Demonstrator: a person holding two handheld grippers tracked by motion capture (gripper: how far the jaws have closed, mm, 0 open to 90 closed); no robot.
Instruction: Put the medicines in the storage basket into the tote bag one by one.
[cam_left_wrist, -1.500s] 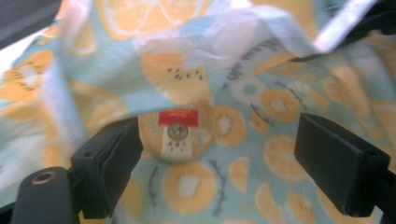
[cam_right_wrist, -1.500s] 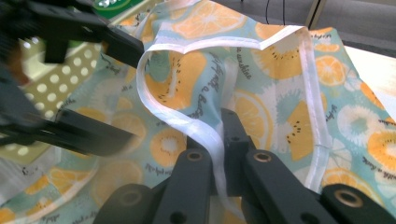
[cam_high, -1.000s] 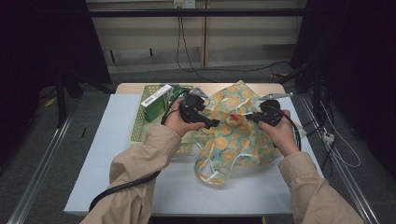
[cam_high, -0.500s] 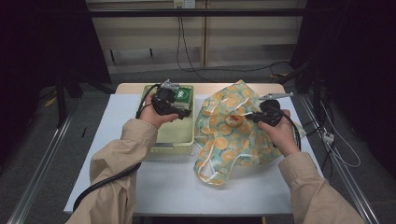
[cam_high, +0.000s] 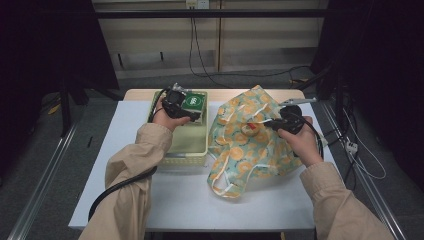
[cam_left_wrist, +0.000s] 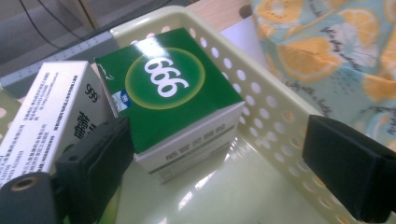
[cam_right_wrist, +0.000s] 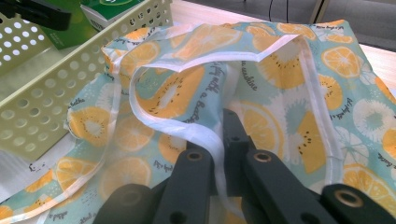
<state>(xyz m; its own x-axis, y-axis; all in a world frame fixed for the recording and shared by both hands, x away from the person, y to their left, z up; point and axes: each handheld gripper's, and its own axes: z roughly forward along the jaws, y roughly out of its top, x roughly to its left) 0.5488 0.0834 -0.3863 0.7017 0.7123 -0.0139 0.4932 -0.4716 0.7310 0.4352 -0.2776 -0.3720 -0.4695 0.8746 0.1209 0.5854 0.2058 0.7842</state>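
A green box (cam_left_wrist: 168, 88) with a white "999" roundel stands at the far end of a pale green perforated basket (cam_high: 185, 159). My left gripper (cam_left_wrist: 219, 172) is open, and the box sits between its jaws: the left jaw is beside the box and the right jaw is well clear. From above, the left gripper (cam_high: 189, 111) hovers over the green box (cam_high: 192, 102). My right gripper (cam_right_wrist: 224, 130) is shut on the white handle strap (cam_right_wrist: 187, 123) of an orange-print fabric bag (cam_high: 250, 150), which lies crumpled to the right of the basket.
A white box (cam_left_wrist: 46, 116) with printed text stands left of the green one in the basket. The basket wall (cam_right_wrist: 56, 93) lies close to the bag's left side. Cables (cam_high: 360, 160) trail off the table's right edge. Bare white tabletop (cam_high: 200, 200) lies toward the person.
My left gripper has moved left and away from the bag's mouth to the far end of the basket, over the green box. The right gripper and the bag stayed put.
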